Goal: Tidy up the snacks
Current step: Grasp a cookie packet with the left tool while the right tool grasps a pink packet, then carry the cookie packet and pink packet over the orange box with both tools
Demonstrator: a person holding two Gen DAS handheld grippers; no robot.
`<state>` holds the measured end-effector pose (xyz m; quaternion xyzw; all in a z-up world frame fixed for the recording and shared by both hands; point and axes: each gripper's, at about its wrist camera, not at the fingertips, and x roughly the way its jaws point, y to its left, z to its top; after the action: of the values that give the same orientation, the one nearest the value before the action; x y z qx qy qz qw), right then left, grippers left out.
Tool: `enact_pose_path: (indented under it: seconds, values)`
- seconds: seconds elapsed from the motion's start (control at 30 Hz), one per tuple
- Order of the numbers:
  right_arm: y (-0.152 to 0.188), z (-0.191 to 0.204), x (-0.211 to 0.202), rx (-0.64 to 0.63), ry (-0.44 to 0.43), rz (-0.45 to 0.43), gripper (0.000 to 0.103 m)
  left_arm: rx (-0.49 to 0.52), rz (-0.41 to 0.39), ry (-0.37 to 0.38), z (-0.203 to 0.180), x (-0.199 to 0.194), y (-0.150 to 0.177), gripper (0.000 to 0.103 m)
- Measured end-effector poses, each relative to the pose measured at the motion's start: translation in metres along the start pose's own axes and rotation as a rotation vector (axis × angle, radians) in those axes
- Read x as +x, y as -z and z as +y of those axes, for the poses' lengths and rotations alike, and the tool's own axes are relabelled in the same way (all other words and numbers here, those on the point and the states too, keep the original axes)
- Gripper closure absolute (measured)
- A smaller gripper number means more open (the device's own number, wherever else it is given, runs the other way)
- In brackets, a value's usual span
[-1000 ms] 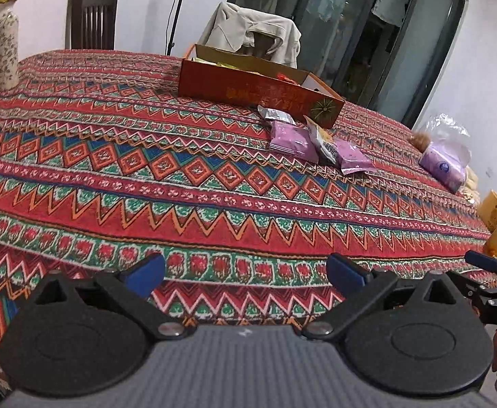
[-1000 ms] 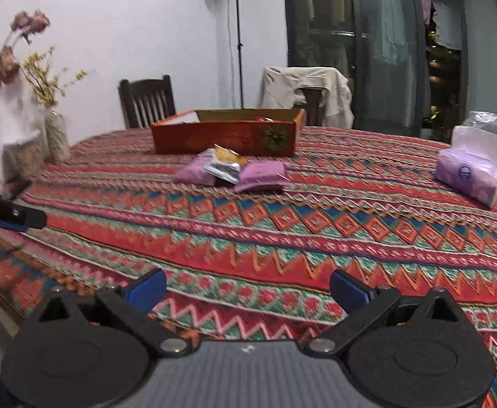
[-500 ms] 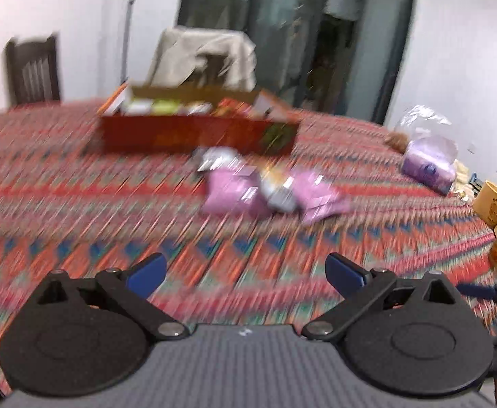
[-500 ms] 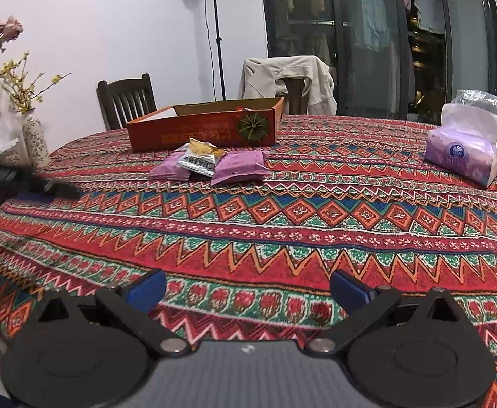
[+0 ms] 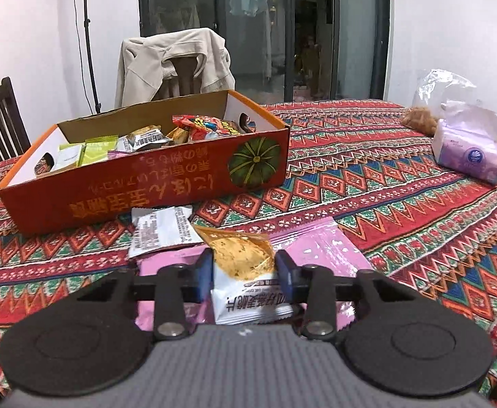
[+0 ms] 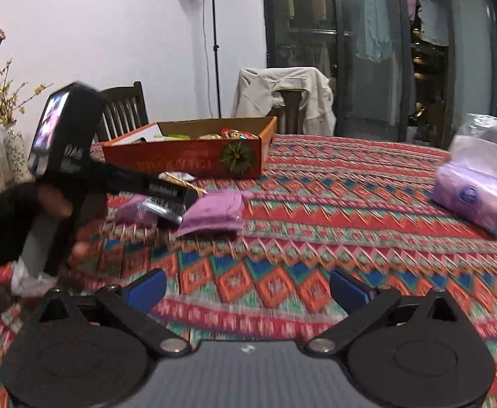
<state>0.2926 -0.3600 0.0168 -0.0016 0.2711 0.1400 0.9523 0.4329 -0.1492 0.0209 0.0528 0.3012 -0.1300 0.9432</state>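
Clamping the white-and-orange foil cracker packet (image 5: 245, 272), your left gripper (image 5: 245, 270) has just closed its 2 blue pads (image 5: 204, 273) against the packet's sides. That packet lies on top of 2 pink plastic snack pouches (image 5: 319, 248), which rest on the red zigzag-patterned tablecloth (image 5: 401, 183). At 11 o'clock from the packet, a white printed wrapper (image 5: 161, 231) lies just in front of the long orange cardboard box with a green pumpkin picture (image 5: 146, 190). The box sits at 12 o'clock in the left wrist view, open on top and already holding several snacks: green packets (image 5: 97, 149) toward its left end, red-and-yellow wrappers (image 5: 207, 125) toward its right. At 2 o'clock, well apart from the box, stands a purple soft pack of tissues (image 5: 466, 149).

Your right gripper (image 6: 246, 289) hangs over bare tablecloth with its blue pads wide apart and nothing between them. From the right wrist view, your gloved left hand (image 6: 13, 224) shows at 9 o'clock, and its gripper reaches into the small pile of pouches at 10 o'clock. The orange box lies beyond that pile at 11 o'clock, and the tissue pack sits at 2 o'clock. A chair draped with a beige jacket (image 5: 177, 61) stands behind the box.
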Motion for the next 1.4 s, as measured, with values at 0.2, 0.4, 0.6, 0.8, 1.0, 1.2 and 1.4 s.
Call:
enact_pose_path:
  seconds: [0.2, 0.4, 0.6, 0.8, 1.0, 1.2, 1.4]
  values:
    - [-0.04, 0.0, 0.062, -0.051, -0.075, 0.031, 0.002, -0.104, -0.087, 0.005, 0.04, -0.062, 0.008, 0.065]
    - [-0.07, 0.025, 0.134, -0.102, -0.123, 0.128, 0.003, -0.18, -0.024, -0.086, 0.075, -0.082, 0.037, 0.065]
    - [-0.056, 0.033, 0.147, -0.127, -0.1, 0.151, 0.033, -0.222, -0.01, -0.126, 0.091, -0.09, 0.051, 0.065]
    - [-0.038, 0.039, 0.113, -0.141, -0.052, 0.14, 0.039, -0.227, -0.033, -0.087, 0.09, -0.114, 0.063, 0.065]
    - [-0.003, 0.046, 0.049, -0.073, -0.055, 0.158, 0.04, -0.252, -0.019, -0.037, 0.079, -0.141, 0.09, 0.065]
    - [0.017, 0.053, 0.006, -0.049, -0.042, 0.178, 0.04, -0.269, -0.034, -0.022, 0.078, -0.161, 0.098, 0.065]
    - [0.023, 0.056, -0.01, -0.023, -0.052, 0.155, 0.04, -0.257, -0.065, -0.026, 0.076, -0.177, 0.097, 0.065]
